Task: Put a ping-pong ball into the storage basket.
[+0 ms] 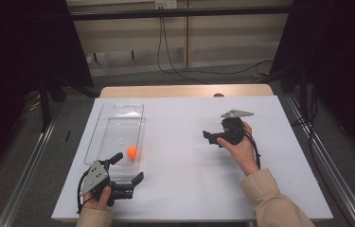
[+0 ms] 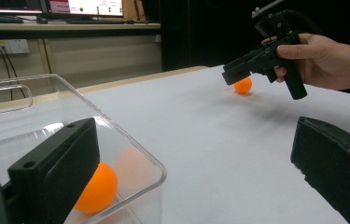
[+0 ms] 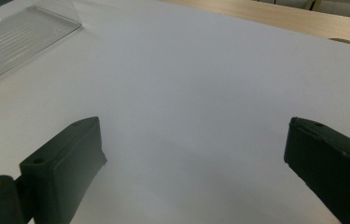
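Observation:
A clear plastic tray lies on the left of the white table. One orange ball rests inside it near its front end; in the left gripper view this ball sits just behind the left jaw. My left gripper is open at the tray's near right corner, one jaw over the tray and one outside. A second orange ball lies on the table just beyond my right gripper. The right gripper is held above the table's right half, open, with nothing between its jaws.
The white sheet covers a wooden table whose bare strip shows at the far edge, with a dark round spot on it. Metal rails run along the floor on both sides. Cables hang at the back wall.

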